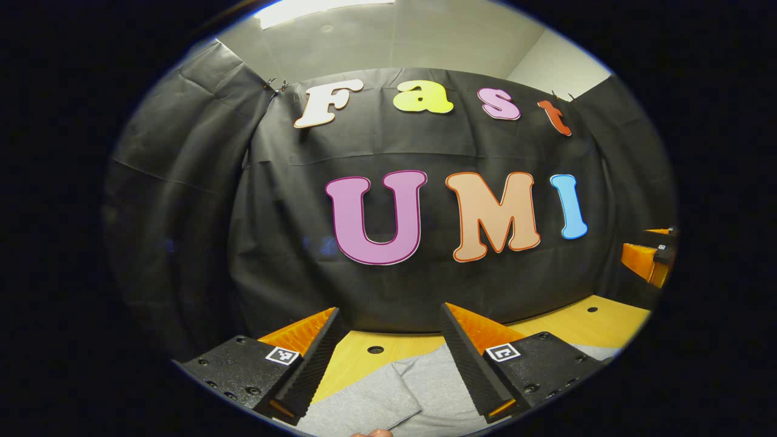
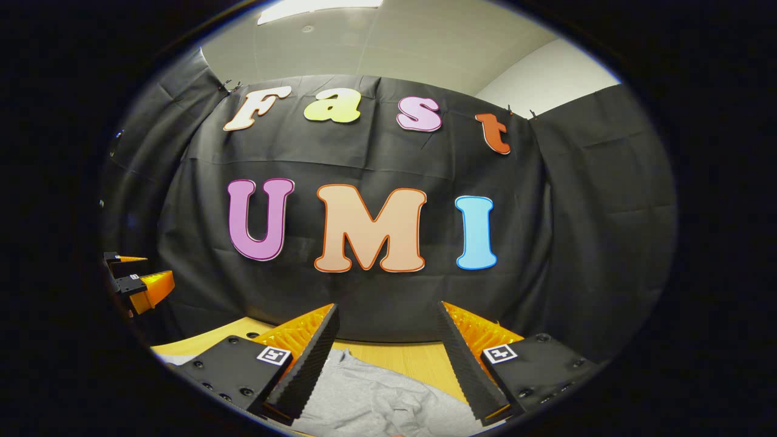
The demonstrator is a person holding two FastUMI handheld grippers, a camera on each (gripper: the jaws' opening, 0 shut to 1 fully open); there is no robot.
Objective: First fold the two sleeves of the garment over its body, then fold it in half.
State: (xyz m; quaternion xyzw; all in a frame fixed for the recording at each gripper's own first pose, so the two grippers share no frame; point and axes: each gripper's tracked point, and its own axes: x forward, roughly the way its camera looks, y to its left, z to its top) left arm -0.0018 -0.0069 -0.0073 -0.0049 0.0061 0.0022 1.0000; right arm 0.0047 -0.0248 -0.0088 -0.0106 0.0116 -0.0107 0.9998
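Note:
A grey garment (image 1: 419, 391) lies on the wooden table (image 1: 576, 325), low in the left gripper view, with a folded edge near the bottom. My left gripper (image 1: 390, 315) hangs above it, open, nothing between its fingers. In the right gripper view the same grey garment (image 2: 376, 394) is rumpled on the wooden table (image 2: 400, 355) beneath my right gripper (image 2: 388, 312), which is open and holds nothing. The right gripper (image 1: 652, 258) also shows at the far right edge of the left gripper view, and the left gripper (image 2: 136, 276) at the far left of the right gripper view.
The black cloth wall (image 1: 425, 285) stands close behind the table's far edge. The tabletop has round holes (image 1: 375, 350). A fingertip (image 1: 373, 433) peeks in at the very bottom of the left gripper view.

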